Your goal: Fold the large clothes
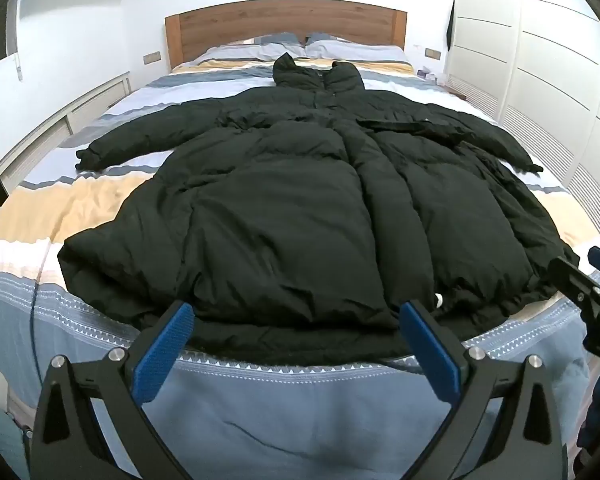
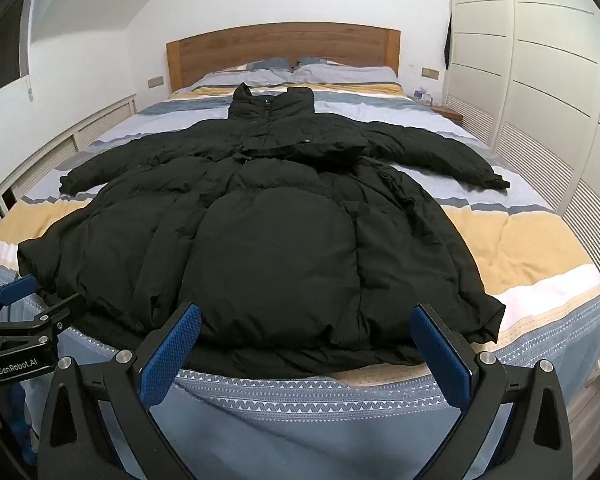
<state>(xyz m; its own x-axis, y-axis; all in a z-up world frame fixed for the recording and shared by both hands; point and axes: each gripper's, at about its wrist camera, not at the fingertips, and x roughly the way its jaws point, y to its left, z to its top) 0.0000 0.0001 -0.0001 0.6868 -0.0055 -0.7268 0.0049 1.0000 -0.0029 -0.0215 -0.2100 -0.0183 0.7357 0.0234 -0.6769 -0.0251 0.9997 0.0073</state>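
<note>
Item: black puffer coat (image 1: 300, 208), long, padded, with hood; spread flat and face up on the bed (image 1: 80, 208), both sleeves out to the sides, hood toward the wooden headboard (image 1: 284, 28), hem at the bed's foot edge. Left claw (image 1: 296, 334): released, blue pads spread wide, nothing between them; tilted downward, with the coat's hem just ahead of its fingertips and the left half of the coat beyond. Right claw (image 2: 306, 334): released likewise, pads wide apart and empty; tilted downward, the hem directly ahead of it, the coat's right corner just past its right finger. The two claws sit side by side at the foot of the bed; each shows at the edge of the other's view. Bedding: striped cover in blue, white and yellow, with a patterned blue band hanging beneath both claws. Two pillows (image 2: 300, 72) lie far ahead, against the headboard. White wardrobe (image 2: 540, 60) stands to the right of the right claw.
</note>
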